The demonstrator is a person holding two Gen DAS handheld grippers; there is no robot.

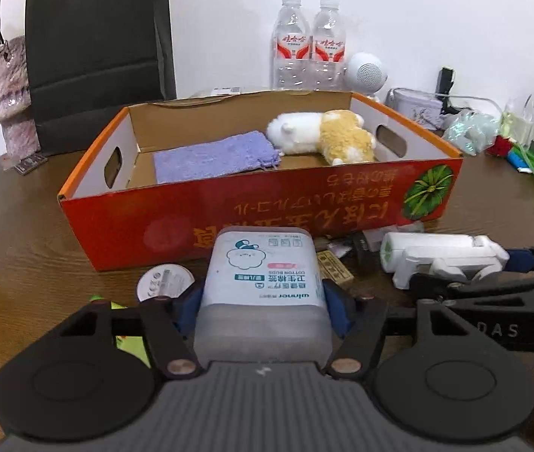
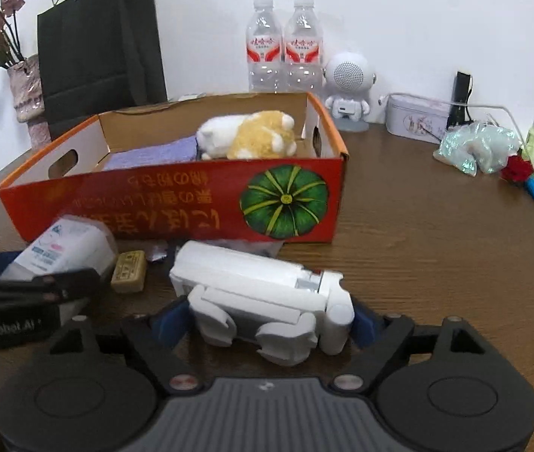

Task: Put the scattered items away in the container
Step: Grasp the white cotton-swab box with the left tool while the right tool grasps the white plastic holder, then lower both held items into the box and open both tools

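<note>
Between the left claw [image 1: 263, 301] pads sits one cotton-bud tub [image 1: 263, 271], gripped; right claw [image 2: 263, 324] is clamped on one white folded gadget [image 2: 263, 293]. Both rest on the desk [image 2: 436, 245], box [image 2: 176, 207] just ahead, holding one plush and one purple cloth. Risk: lifting low clips the box wall; smooth tub may slip.

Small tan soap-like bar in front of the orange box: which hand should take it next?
Neither is free yet. Left hand-held gripper brackets the cotton-bud pack; right hand-held gripper brackets the white folding gadget. The tan bar lies between them, slightly nearer the left, so probably left.
</note>
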